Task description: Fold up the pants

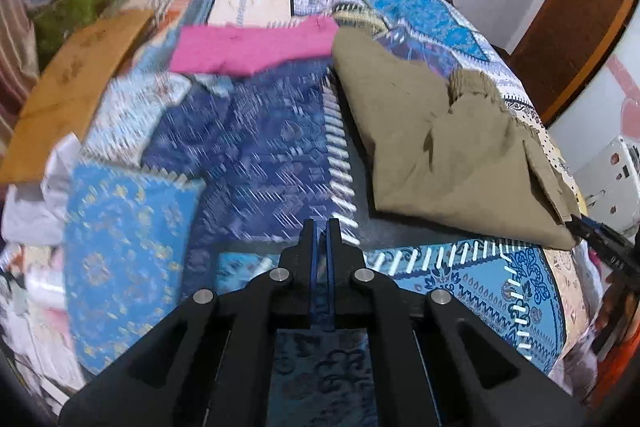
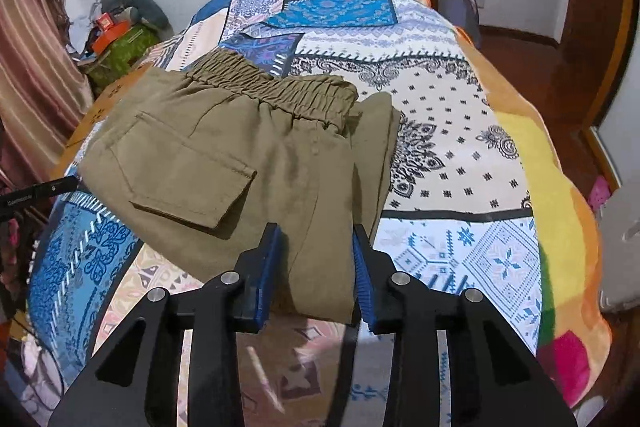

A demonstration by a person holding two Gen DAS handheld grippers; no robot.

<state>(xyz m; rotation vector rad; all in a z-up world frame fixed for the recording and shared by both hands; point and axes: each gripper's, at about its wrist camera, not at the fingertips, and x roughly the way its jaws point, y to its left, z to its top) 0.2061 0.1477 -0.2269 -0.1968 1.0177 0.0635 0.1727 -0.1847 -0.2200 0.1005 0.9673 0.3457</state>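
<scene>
The left gripper (image 1: 321, 227) has its fingers pressed together with nothing between them, low in the frame over the patterned bedspread (image 1: 248, 163). The right gripper (image 2: 316, 247) has its fingers spread apart, their blue pads either side of the near edge of the folded pants (image 2: 248, 155) without pinching the cloth. The pants lie folded at the centre left of the right view, waistband (image 2: 280, 87) farthest away. A pink cloth (image 1: 248, 47) lies toward the upper middle of the left view.
</scene>
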